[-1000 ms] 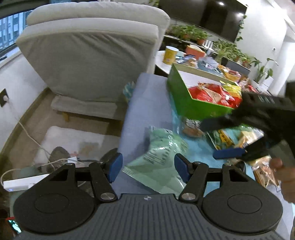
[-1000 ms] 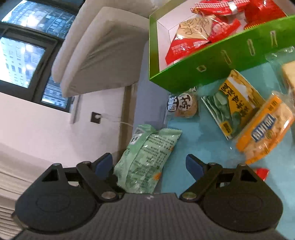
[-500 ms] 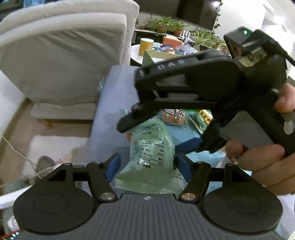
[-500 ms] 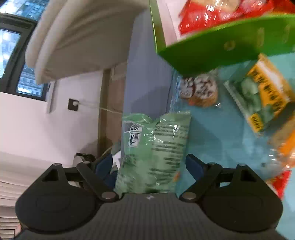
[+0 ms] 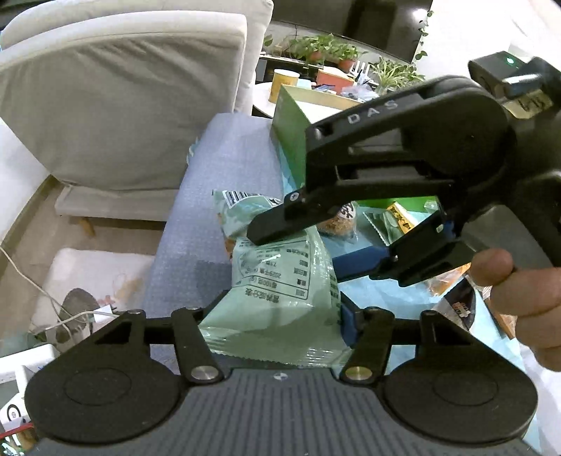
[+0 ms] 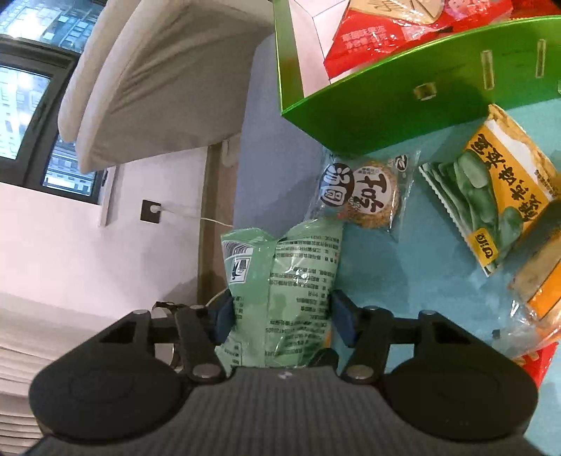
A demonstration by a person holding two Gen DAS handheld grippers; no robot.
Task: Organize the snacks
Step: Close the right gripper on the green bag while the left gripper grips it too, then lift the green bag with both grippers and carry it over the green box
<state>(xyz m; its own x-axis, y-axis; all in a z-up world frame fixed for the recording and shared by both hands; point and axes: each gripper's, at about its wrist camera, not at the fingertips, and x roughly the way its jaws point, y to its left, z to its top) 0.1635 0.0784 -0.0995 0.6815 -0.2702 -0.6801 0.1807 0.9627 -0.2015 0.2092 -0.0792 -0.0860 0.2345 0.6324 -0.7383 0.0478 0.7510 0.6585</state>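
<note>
A pale green snack bag (image 5: pixel 280 280) lies on the blue table cover. My left gripper (image 5: pixel 277 322) has its blue pads against the bag's near end. My right gripper (image 6: pixel 284 321) is closed on the same bag (image 6: pixel 291 280) from above and crosses the left wrist view (image 5: pixel 350 231). A green box (image 6: pixel 403 87) holding red snack packs (image 6: pixel 385 28) stands beyond. A round cake pack (image 6: pixel 364 196) and a yellow bean pack (image 6: pixel 498 196) lie in front of the box.
A grey armchair (image 5: pixel 122 105) stands left of the table. An orange pack (image 6: pixel 540 280) lies at the right. A cup (image 5: pixel 284 84) and potted plants (image 5: pixel 326 52) sit on a far table. Cables lie on the floor at the left.
My right gripper moved over the green bag and its fingers closed on it. My left gripper's fingers also closed in on the bag's near end.
</note>
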